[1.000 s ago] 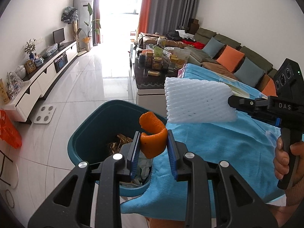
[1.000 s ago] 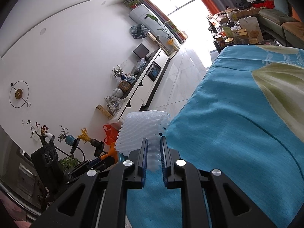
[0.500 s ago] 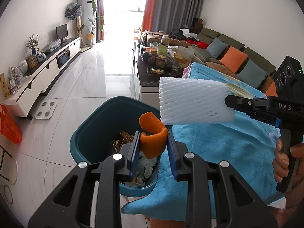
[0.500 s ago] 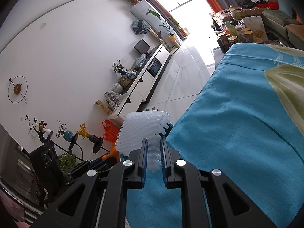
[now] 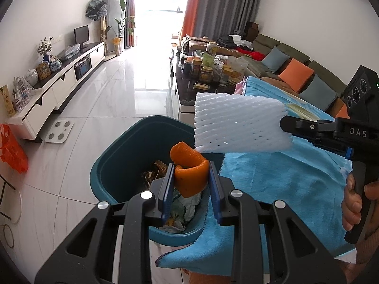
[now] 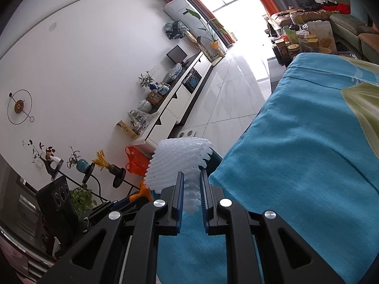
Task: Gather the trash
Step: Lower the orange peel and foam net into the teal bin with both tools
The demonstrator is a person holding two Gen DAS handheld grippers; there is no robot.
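Note:
My left gripper is shut on a curled orange peel and holds it above the near rim of a teal trash bin that has wrappers and paper inside. My right gripper is shut on a white foam fruit net. In the left wrist view the foam net hangs over the bin's right rim, held by the right gripper coming in from the right. The bin's rim shows just behind the net in the right wrist view.
A table covered with a blue cloth stands right of the bin; the cloth's corner hangs by the bin. Beyond are a dark coffee table with jars, a sofa, a white TV cabinet, a scale and an orange bag.
Both grippers have kept their grip. The foam net has shifted left, over the bin's rim. The left gripper with the peel has drawn slightly nearer the bin.

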